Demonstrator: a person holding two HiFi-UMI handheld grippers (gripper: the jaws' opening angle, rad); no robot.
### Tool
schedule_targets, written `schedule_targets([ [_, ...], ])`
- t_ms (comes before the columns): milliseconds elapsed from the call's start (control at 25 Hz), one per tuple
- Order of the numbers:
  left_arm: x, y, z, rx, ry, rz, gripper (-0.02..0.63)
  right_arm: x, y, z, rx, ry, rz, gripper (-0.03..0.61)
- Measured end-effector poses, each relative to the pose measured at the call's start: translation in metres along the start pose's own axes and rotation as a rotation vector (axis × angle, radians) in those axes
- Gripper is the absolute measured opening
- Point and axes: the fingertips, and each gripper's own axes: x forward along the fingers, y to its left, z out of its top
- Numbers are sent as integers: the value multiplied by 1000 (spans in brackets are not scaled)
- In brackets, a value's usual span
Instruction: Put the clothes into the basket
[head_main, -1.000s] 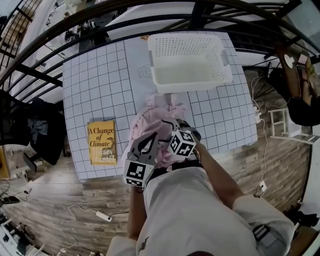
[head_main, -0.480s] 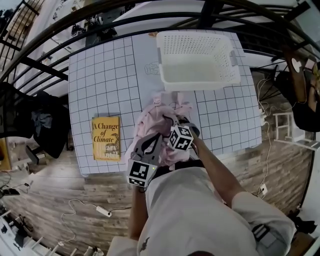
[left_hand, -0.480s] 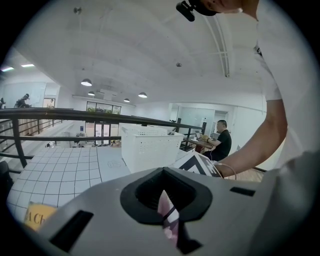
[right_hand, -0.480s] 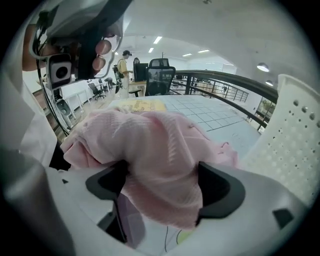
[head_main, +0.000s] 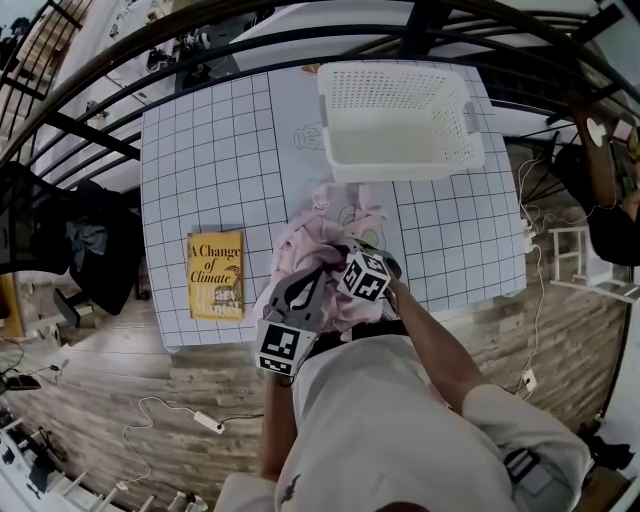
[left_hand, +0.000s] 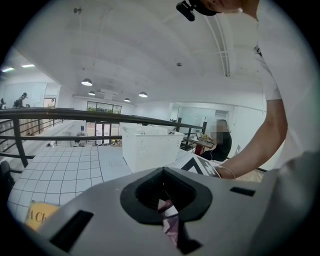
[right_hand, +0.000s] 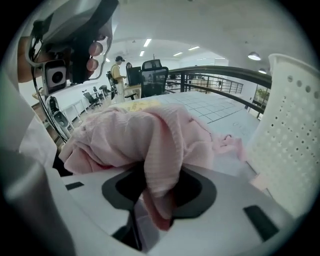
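So, you've got the clothes (head_main: 305, 245) bunched in a pink heap on the counter (head_main: 200, 150), toward the edge nearest you. The basket (head_main: 395, 95) stands just past the far end of the heap and looks empty from above. Both tools sit close together over the near side of the heap. I'd guess that's so you can lift the whole bundle in 1 go instead of trailing a loose end across the counter.

Your left hand-held gripper (left_hand: 169, 220) is squeezed right down, with only a thin strip of pink fabric nipped between its jaws. Your right hand-held gripper (right_hand: 159, 197) has just been closing. It's now clamped on a thick fold of the knit that runs down between the jaws, so they stand wider apart than the left ones. With 2 grips on the same heap, the short hop to the basket looks like the next bit.

Stuff I can't make out:
- In the head view your grippers and arms cover the near part of the heap, so how much fabric hangs toward the counter edge is anyone's guess.
- No idea if it's 1 garment or several.
- The right gripper view cuts the basket off at its right edge, so only a perforated wall shows.
- The left gripper view barely sees the clothes because its own body blocks them.

The yellow book (head_main: 216, 276) lies well apart to the left, out of the way.
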Motion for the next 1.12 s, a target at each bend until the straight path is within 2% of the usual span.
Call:
schedule_targets([
  [80,0,0,0,3,1,-1,3,-3,-3,0,34,-10,-35,72],
  [120,0,0,0,4,0,-1,3,-5,-4,1,52,-19,-44,60],
  [280,-2,-1,0,8,-2,-4,3,-16,-4,10,107,-67,-60,49],
  [480,-4,-2,3,15,-8,-5,3,-40,-6,33,166,-181,-85,44],
  [840,-14,-1,12,31,-32,4,3,-71,11,72,209,-354,-61,43],
  [1120,-22,2,22,42,-56,6,3,-104,9,96,216,-446,-88,43],
])
